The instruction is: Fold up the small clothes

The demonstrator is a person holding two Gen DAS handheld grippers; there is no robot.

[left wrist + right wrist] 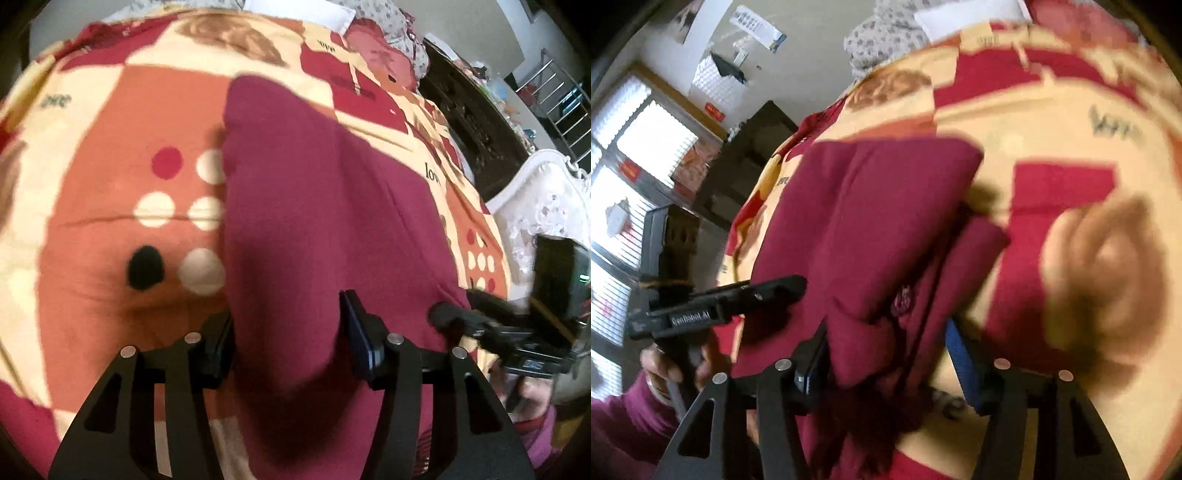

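Maroon garment [314,206], part-folded, lies on the patterned blanket [96,155]. Left gripper [286,332], at 6 o'clock, grasps its near edge; right gripper [886,354], at 6 o'clock, grasps a bunched fold, likely to lift both corners together. Readable: "love" on blanket, "GenRobot.AI" on gripper.

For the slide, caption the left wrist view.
Left hand-held gripper straddling a maroon garment on a patterned bedspread.
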